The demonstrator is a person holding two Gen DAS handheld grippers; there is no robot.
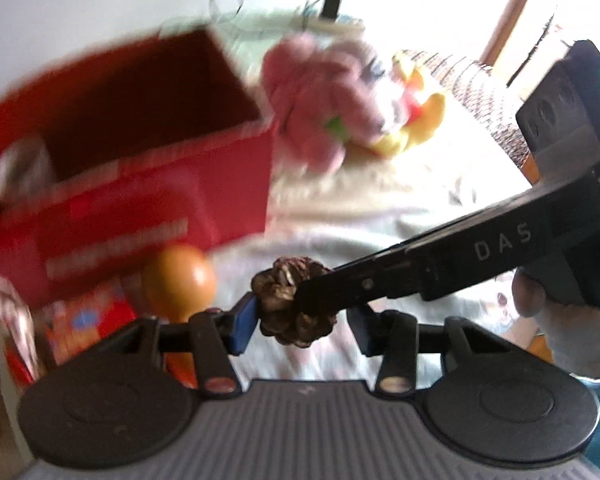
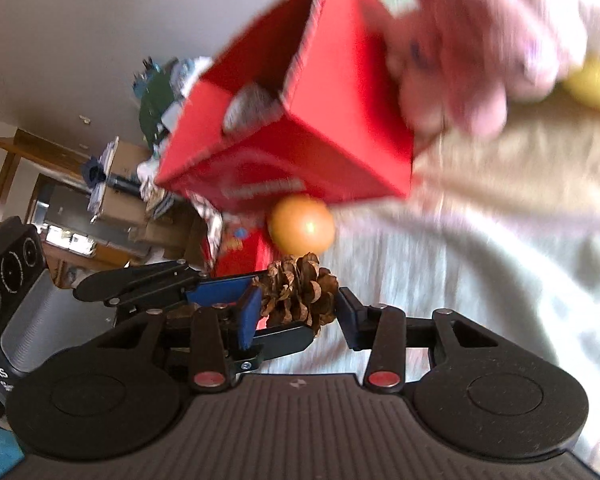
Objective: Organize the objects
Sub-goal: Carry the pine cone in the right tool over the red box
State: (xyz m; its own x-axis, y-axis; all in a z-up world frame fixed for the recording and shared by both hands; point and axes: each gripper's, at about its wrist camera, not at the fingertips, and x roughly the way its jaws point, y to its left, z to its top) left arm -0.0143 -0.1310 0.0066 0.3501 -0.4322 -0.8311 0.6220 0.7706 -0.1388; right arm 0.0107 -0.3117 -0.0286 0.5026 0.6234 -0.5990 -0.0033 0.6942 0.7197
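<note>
A tall red cardboard box [image 1: 140, 140], open at the top, is filling the upper left of the left wrist view and the upper middle of the right wrist view, standing on a pale cloth-covered surface [image 1: 380, 220]; whether that surface is a bed or a worktop is hard to tell. Motion blur is smearing the box's white lettering and the round silvery thing inside it, so neither can be named. A pink plush toy [image 1: 320, 100] is lying just beside the box, its form blurred and partly cut off.

A brown pine cone [image 2: 300, 292] is sitting low in the middle of both views. The left gripper [image 1: 300, 320] and the right gripper [image 2: 296, 316] are both pinching it from crossing directions. This double hold could go wrong: if the two hands are pulling apart or twisting unevenly, the brittle scales may snap or the cone may slip out and roll against the smooth orange ball [image 1: 180, 276] just behind it. The far pad contact is hidden behind the cone in each view.
</note>
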